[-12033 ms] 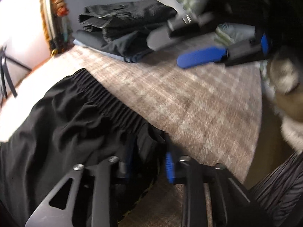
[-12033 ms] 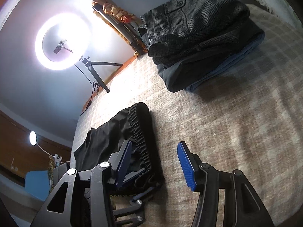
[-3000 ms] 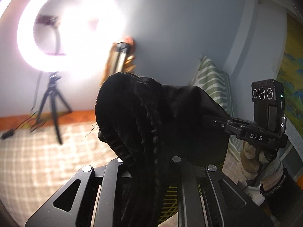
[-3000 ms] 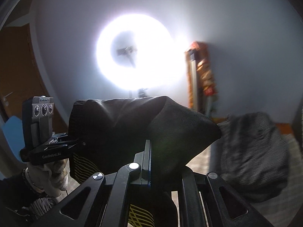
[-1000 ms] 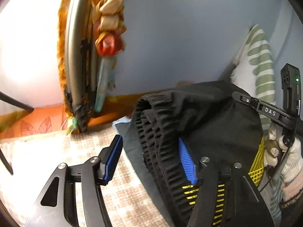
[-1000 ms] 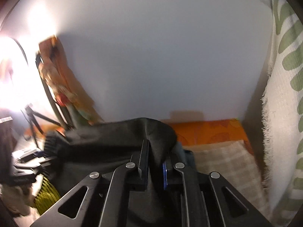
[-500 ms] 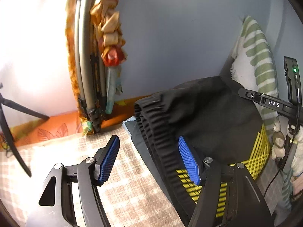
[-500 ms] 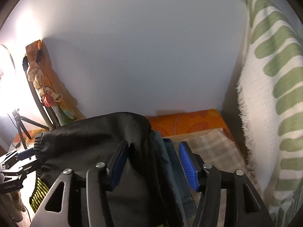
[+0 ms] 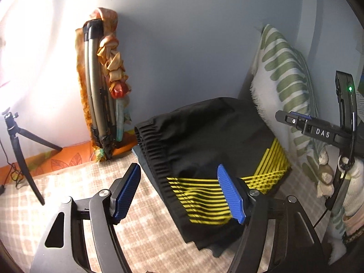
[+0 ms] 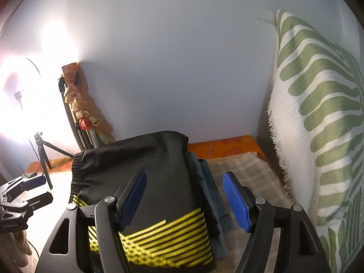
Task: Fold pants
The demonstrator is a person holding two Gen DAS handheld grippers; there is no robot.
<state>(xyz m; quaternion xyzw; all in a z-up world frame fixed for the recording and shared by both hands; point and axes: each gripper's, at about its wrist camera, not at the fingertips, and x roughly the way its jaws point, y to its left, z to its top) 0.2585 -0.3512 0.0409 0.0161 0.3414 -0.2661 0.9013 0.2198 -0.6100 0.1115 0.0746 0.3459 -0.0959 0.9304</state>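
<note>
The black pants [image 9: 204, 141] with yellow stripes lie folded on a stack of folded clothes [image 10: 212, 195] against the wall. My left gripper [image 9: 179, 193] hovers just in front of them, its jaws opening, blue pads wide apart and touching no cloth; the elastic waistband edge shows between them. In the right wrist view the pants [image 10: 159, 170] fill the middle. My right gripper [image 10: 185, 201] is above their right edge, jaws opening, pads clear of the fabric. The right gripper's body [image 9: 323, 134] shows at the right of the left wrist view.
A green-striped white pillow [image 10: 318, 136] stands against the wall right of the stack. A folded frame wrapped in orange cloth [image 9: 100, 91] leans on the wall to the left. A ring light [image 10: 18, 104] on a tripod [image 9: 18, 141] glares further left. A checked cover [image 9: 147, 227] lies underneath.
The right gripper, shut on the pants a second ago, has opened and let go. Both grippers have drawn back and up, and the pants now rest on the stack.
</note>
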